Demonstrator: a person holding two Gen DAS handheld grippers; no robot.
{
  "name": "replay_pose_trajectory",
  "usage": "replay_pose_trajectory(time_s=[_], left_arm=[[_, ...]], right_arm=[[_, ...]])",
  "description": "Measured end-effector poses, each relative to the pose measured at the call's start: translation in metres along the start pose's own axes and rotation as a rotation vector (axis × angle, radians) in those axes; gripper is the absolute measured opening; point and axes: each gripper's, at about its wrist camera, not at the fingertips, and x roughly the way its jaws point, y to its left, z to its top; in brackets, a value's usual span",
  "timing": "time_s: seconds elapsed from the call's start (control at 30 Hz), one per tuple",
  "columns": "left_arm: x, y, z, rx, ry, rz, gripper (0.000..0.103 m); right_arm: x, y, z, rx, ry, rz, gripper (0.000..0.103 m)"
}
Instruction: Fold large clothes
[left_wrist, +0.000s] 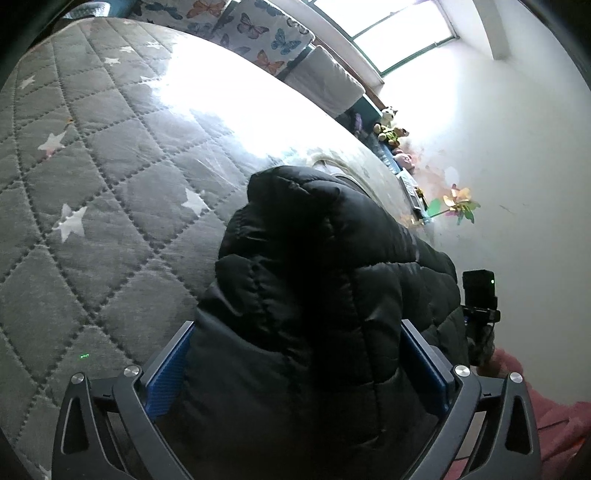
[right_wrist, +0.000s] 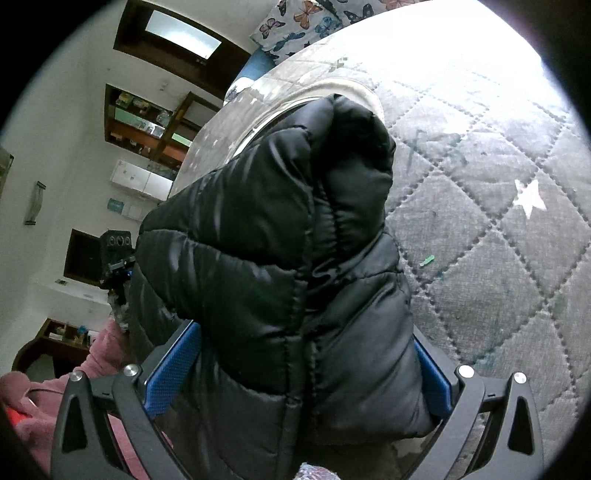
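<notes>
A black quilted puffer jacket (left_wrist: 314, 277) is held up over a grey quilted bed cover with white stars (left_wrist: 92, 184). My left gripper (left_wrist: 295, 350) is shut on a thick bunch of the jacket; its blue pads (left_wrist: 166, 376) press both sides. My right gripper (right_wrist: 303, 362) is shut on another bunch of the same jacket (right_wrist: 277, 240), blue pads (right_wrist: 170, 369) on each side. The other gripper shows at the right in the left wrist view (left_wrist: 478, 295) and at the left in the right wrist view (right_wrist: 116, 258).
Butterfly-print pillows (left_wrist: 258, 33) lie at the bed's head. Toys and a pinwheel (left_wrist: 458, 203) line the wall side. Shelves (right_wrist: 147, 122) and a white wall stand beyond the bed. A pink-sleeved arm (right_wrist: 55, 387) is close by.
</notes>
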Motion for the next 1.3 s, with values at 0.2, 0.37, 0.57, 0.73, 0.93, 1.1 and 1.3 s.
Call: replay_pose_trajectory(time_s=[0.2,0.37,0.57,0.73,0.93,1.1,1.3], left_arm=[[-0.002,-0.014,-0.008,-0.015,-0.043,0.01,0.083],[0.004,-0.008,-0.007,-0.047,-0.042,-0.032,0.085],[0.02,-0.009,0.001,-0.067,0.011,-0.031,0.102],[0.03,-0.013,0.005,-0.041,0.004,-0.021,0.103],[0.026,-0.024,0.002,-0.062,-0.057,0.038,0.091],[0.008,-0.071,-0.003,0.001,-0.1,0.136,0.067],[-0.002,-0.147,0.02,0.109,-0.13,0.161,0.061]], right_arm=[[0.002,0.013,-0.007,-0.008,-0.009,-0.028,0.103],[0.008,0.004,-0.004,-0.005,-0.032,-0.005,0.103],[0.007,0.003,-0.007,-0.008,-0.058,-0.014,0.103],[0.008,0.0,-0.011,-0.025,-0.065,0.008,0.103],[0.003,-0.005,-0.012,0.006,-0.1,0.046,0.102],[-0.022,0.019,-0.026,-0.018,-0.159,0.024,0.063],[-0.063,0.056,-0.035,-0.077,-0.252,0.016,0.052]])
